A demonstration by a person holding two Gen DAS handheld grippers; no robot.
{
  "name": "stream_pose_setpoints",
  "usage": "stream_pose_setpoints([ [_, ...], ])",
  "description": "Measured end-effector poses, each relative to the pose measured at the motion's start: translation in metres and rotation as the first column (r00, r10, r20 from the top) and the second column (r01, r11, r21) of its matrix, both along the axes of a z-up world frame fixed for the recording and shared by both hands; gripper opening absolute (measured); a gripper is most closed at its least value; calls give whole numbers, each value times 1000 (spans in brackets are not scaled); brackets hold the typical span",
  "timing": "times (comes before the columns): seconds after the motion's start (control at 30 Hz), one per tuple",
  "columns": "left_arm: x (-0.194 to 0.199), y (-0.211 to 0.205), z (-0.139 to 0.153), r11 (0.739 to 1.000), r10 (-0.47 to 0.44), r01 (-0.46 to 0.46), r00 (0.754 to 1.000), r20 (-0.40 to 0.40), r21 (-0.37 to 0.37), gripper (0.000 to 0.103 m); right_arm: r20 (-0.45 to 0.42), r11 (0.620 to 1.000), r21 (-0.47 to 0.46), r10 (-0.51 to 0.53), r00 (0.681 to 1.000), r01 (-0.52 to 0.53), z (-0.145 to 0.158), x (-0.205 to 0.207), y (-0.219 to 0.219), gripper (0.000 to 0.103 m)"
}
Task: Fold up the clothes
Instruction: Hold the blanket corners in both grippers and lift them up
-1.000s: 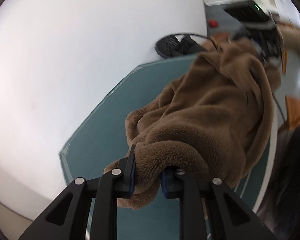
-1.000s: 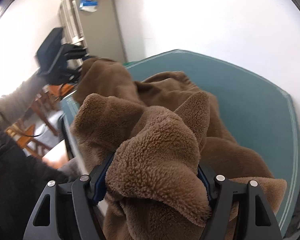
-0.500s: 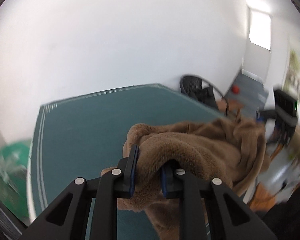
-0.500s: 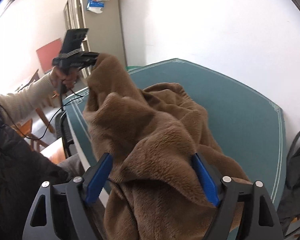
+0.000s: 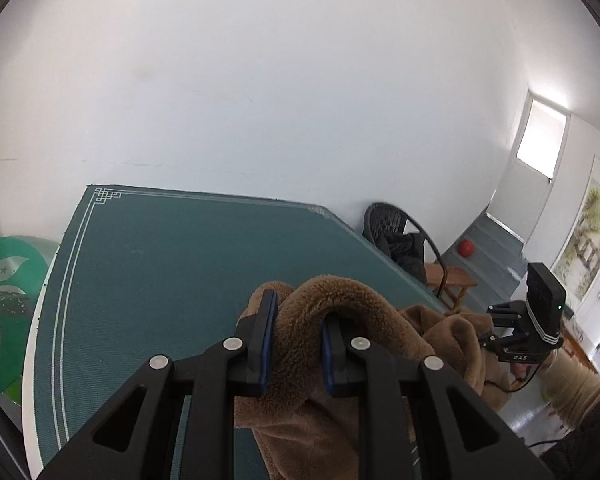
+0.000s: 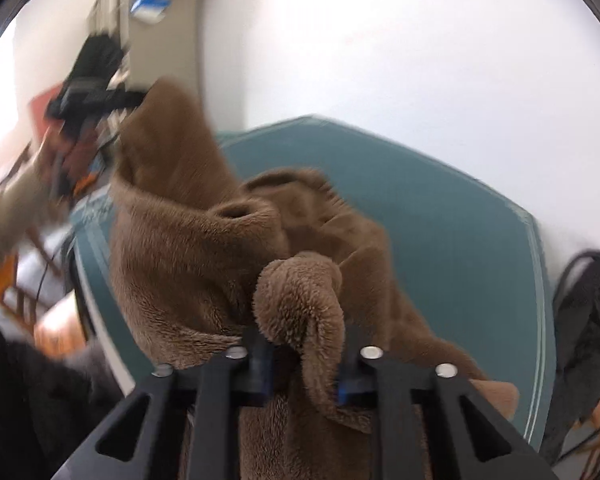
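A fleece [image 5: 340, 432] fold is pinched by the left gripper [image 5: 295, 344] above the table [image 5: 160, 264]; the right gripper [image 6: 304, 364] is closing on another fold, a chair [image 5: 396, 236] beyond the table.

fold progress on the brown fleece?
Done: no fold visible; the brown fleece garment is bunched, partly lifted off the green table. In hand: left gripper pinches one ridge, right gripper is closing on another. Left: spread flat, then every fold.

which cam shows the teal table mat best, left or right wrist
The left wrist view: the teal table mat is sharp there, with its white border lines and corner ornament visible. In the right wrist view the mat is motion-blurred and mostly hidden behind the brown fleece garment.
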State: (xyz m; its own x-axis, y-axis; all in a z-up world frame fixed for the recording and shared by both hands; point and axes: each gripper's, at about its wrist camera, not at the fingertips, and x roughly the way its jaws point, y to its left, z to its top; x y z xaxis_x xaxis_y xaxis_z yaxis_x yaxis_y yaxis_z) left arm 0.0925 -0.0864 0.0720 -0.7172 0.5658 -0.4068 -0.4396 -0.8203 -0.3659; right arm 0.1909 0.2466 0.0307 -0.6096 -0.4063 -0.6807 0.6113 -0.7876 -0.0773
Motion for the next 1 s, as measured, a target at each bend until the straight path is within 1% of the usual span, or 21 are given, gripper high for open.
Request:
stream_pose_setpoints([
  [0.07,-1,-7,3,999,20,-20,1000,-2,41,22,-36,998,-18,-54,998,54,10,4,5,17],
  [0.13,-2,-15,6,995,42,-41,999,-2,86,22,-117,993,-33,-120,986,117,28,13,12,17],
  [0.2,1,-27,11,989,70,-69,997,-10,128,22,-199,979,-81,-200,959,187,51,24,24,17],
  [0.27,3,-35,16,983,92,-87,996,-22,160,22,-272,957,-145,-281,920,249,74,35,39,17],
  [0.3,3,-35,17,983,95,-89,995,-25,163,22,-283,952,-162,-296,912,259,81,39,44,17],
  [0.37,1,-33,13,984,104,-101,994,-16,150,22,-266,956,-164,-280,922,243,84,42,48,18],
  [0.4,1,-31,10,984,109,-106,994,-12,143,22,-238,963,-163,-252,938,217,76,41,47,18],
  [0.43,0,-31,7,984,115,-114,993,-2,138,22,-209,968,-162,-223,952,191,68,40,47,22],
  [0.47,-2,-33,3,983,124,-125,992,14,138,22,-173,974,-159,-192,966,165,59,38,46,34],
  [0.5,-3,-35,-1,981,131,-134,991,31,141,22,-127,979,-147,-159,979,140,47,36,44,58],
  [0.57,-4,-40,-6,980,145,-151,988,53,132,22,-56,986,-133,-109,993,100,22,36,38,83],
  [0.67,-4,-48,-12,978,168,-176,983,77,115,22,15,990,-134,-38,999,40,-1,42,30,83],
  [0.77,-3,-54,-14,976,180,-188,980,81,108,22,30,990,-143,23,999,-18,-1,46,27,83],
  [0.87,0,-59,-16,974,194,-203,977,86,106,22,74,977,-193,104,992,-88,10,39,35,83],
  [0.93,0,-63,-19,970,206,-216,974,94,112,22,86,977,-187,120,989,-102,14,32,38,83],
  [1.0,-1,-67,-24,965,213,-227,971,111,133,22,118,978,-174,133,984,-112,12,14,35,83],
])
